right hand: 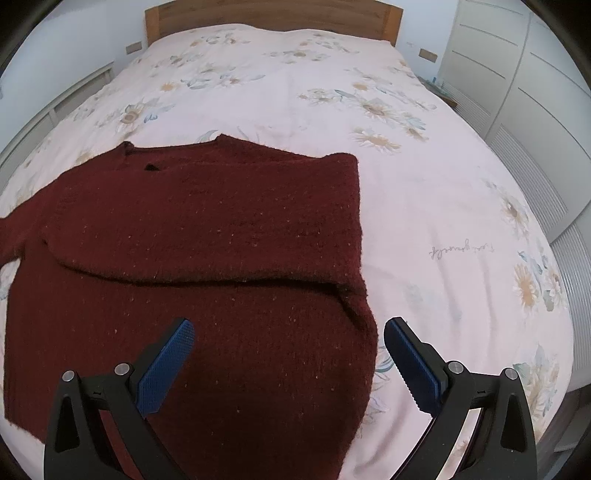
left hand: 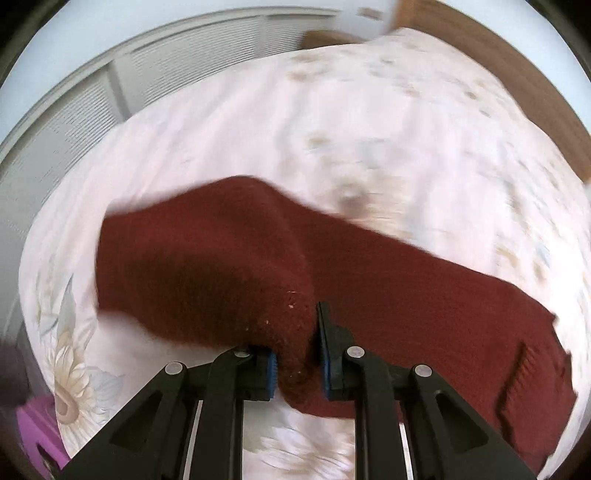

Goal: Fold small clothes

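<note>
Sweater (right hand: 207, 258) lies flat on the bed (right hand: 424, 206), body ahead of and under the spread, empty right tool (right hand: 288, 332); left tool (left hand: 295, 354) is clamped on the left sleeve (left hand: 207, 266), nearer arm for the fold; sleeve must cross rightward over the body.

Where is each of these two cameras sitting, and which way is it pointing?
Left wrist: rides the left gripper, looking along its fingers, shut on a raised fold of the red sweater, across the floral bedspread.
Right wrist: rides the right gripper, jaws open above the sweater, facing the wooden headboard.
Shared: sweater and bedspread.
</note>
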Demonstrator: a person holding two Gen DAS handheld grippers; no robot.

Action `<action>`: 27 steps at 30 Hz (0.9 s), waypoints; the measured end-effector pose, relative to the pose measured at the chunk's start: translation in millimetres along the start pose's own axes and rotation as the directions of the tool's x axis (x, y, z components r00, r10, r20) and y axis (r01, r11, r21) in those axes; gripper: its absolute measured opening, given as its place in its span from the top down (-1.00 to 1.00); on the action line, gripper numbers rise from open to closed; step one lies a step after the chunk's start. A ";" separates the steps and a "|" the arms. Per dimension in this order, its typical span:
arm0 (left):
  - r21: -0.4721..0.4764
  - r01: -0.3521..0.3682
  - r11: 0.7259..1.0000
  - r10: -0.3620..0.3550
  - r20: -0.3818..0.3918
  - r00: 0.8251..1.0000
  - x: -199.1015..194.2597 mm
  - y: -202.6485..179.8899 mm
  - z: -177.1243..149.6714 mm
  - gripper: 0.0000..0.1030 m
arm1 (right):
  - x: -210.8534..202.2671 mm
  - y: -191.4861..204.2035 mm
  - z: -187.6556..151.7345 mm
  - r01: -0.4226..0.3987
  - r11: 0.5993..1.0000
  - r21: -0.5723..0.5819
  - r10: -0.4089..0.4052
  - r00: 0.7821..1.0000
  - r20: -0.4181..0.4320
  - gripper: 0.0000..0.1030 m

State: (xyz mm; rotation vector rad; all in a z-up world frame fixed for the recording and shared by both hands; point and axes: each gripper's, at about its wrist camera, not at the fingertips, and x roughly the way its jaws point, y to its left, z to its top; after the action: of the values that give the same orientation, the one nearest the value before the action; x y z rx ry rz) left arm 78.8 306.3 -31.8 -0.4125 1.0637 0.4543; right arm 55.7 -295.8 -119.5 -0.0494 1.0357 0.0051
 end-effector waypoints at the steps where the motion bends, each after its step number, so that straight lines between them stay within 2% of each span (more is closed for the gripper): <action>1: 0.036 0.015 0.999 -0.015 0.008 1.000 -8.5 -13.8 -2.0 0.72 | 0.3 -0.3 0.7 0.001 1.000 0.002 -0.001 1.000 0.002 -0.99; 4: 0.113 0.061 0.992 -0.064 0.024 0.998 -24.8 -53.0 -5.8 0.74 | 0.1 -1.7 5.0 -0.010 1.000 0.016 0.009 1.000 0.012 -0.99; 6: 0.179 0.099 0.979 -0.106 0.030 0.994 -32.4 -95.2 -13.0 0.74 | -1.6 -1.5 8.2 -0.013 1.000 0.015 0.013 1.000 0.020 -0.99; 8: 0.252 0.145 0.957 -0.157 0.028 0.987 -40.9 -129.9 -22.8 0.74 | -3.7 -0.7 11.9 -0.013 1.000 0.006 0.013 0.999 0.030 -0.99; 9: 0.273 0.161 0.948 -0.173 0.021 0.985 -30.0 -138.8 -15.8 0.74 | -4.5 -0.5 13.7 -0.013 1.000 0.002 0.013 0.999 0.035 -0.99; 13: 0.383 0.241 0.892 -0.249 -0.028 0.968 -26.3 -206.4 -32.5 0.76 | -7.1 -3.8 23.8 -0.015 1.000 -0.004 0.015 0.998 0.054 -0.99; 17: 0.486 0.280 0.828 -0.287 -0.060 0.956 -15.6 -267.8 -56.3 0.77 | -11.0 -9.9 32.2 -0.018 1.000 0.004 0.018 0.997 0.070 -0.99; 21: 0.523 0.330 0.786 -0.325 -0.106 0.940 1.6 -313.9 -68.7 0.77 | -15.1 -15.6 36.5 -0.017 1.000 0.010 0.016 0.996 0.083 -0.99; 23: 0.550 0.336 0.764 -0.328 -0.118 0.937 5.5 -333.8 -79.8 0.77 | -15.3 -18.0 36.4 -0.018 1.000 0.012 0.017 0.996 0.082 -0.99; 25: 0.565 0.344 0.750 -0.322 -0.141 0.936 17.2 -349.0 -91.3 0.77 | -13.2 -20.1 34.3 -0.018 1.000 0.015 0.017 0.997 0.074 -0.99; 27: 0.572 0.335 0.749 -0.303 -0.155 0.940 28.4 -357.6 -101.8 0.77 | -9.9 -21.2 31.6 -0.020 1.000 0.019 0.019 0.998 0.064 -0.99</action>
State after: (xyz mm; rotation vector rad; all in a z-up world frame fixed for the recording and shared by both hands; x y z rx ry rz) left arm 209.5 -41.5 -63.7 -0.0373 1.0985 -0.2114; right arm 78.4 -315.4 -94.1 -0.0210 0.9721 0.0145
